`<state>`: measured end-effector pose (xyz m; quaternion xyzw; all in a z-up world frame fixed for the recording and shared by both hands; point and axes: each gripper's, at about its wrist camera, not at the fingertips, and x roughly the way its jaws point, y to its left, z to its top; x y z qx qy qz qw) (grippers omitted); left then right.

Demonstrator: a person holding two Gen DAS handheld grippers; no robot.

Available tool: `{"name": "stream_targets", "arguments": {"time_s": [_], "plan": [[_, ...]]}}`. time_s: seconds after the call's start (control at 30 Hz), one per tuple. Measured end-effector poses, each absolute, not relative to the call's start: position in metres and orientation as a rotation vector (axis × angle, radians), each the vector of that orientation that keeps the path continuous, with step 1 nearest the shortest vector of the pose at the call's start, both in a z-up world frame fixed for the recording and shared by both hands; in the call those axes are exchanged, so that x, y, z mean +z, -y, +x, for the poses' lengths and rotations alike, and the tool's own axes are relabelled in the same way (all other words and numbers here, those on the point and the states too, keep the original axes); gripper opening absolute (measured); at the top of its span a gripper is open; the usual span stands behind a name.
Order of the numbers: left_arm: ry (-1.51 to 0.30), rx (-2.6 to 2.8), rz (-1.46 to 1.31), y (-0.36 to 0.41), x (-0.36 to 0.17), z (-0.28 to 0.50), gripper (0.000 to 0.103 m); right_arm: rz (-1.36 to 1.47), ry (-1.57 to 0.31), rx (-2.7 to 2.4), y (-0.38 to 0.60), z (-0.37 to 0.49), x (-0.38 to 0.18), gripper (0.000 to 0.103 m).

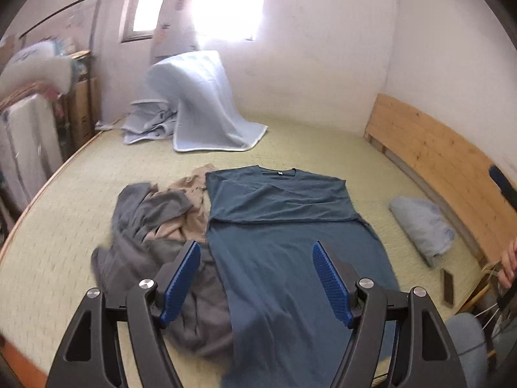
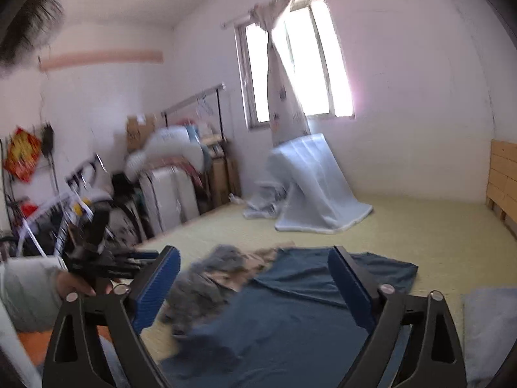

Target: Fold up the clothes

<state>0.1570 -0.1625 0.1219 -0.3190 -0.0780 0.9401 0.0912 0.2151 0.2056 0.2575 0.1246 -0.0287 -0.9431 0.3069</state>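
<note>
Both tools, left tool (image 1: 255,286) and right tool (image 2: 253,286), hover with jaws apart and empty above the teal T-shirt (image 1: 284,226), spread flat on the bed (image 1: 64,242) for folding.

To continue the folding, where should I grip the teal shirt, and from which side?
Probably grip the teal shirt at its two near hem corners, coming from the near side. It lies flat, collar far, sleeves already folded inward, hem toward both open, empty grippers, left gripper and right gripper.
</note>
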Motion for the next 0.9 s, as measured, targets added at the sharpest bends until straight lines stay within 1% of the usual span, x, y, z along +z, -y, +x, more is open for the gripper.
{"name": "stream_targets", "arguments": {"time_s": [0.03,0.17,0.3,0.33,0.43,0.53,0.63,0.7,0.9], "plan": [[0.286,2.797,-0.963,0.166,0.123,0.17,0.086,0.302,0.106,-2.489,-0.21,0.23,0.263,0.099],[0.396,2.783,-1.047,0.173,0.107,0.201,0.086,0.249,0.235,-2.422,-0.229,0.27,0.277,0.099],[0.601,2.758,-1.093,0.176,0.079,0.223,0.086,0.207,0.345,-2.339,-0.242,0.291,0.283,0.099],[0.623,2.765,-1.099,0.175,0.07,0.224,0.086,0.198,0.366,-2.324,-0.245,0.296,0.283,0.099],[0.687,2.788,-1.117,0.172,0.042,0.226,0.086,0.145,0.359,-2.359,-0.254,0.314,0.288,0.099],[0.71,2.762,-1.249,0.171,0.013,0.22,0.086,0.101,0.291,-2.51,-0.261,0.331,0.296,0.099],[0.786,2.678,-1.422,0.172,-0.018,0.213,0.086,0.16,0.252,-2.56,-0.261,0.334,0.292,0.099],[0.858,2.624,-1.474,0.173,-0.035,0.212,0.086,0.2,0.226,-2.591,-0.261,0.336,0.289,0.099],[0.998,2.572,-1.517,0.182,-0.07,0.213,0.086,0.293,0.24,-2.535,-0.249,0.332,0.261,0.099]]}}
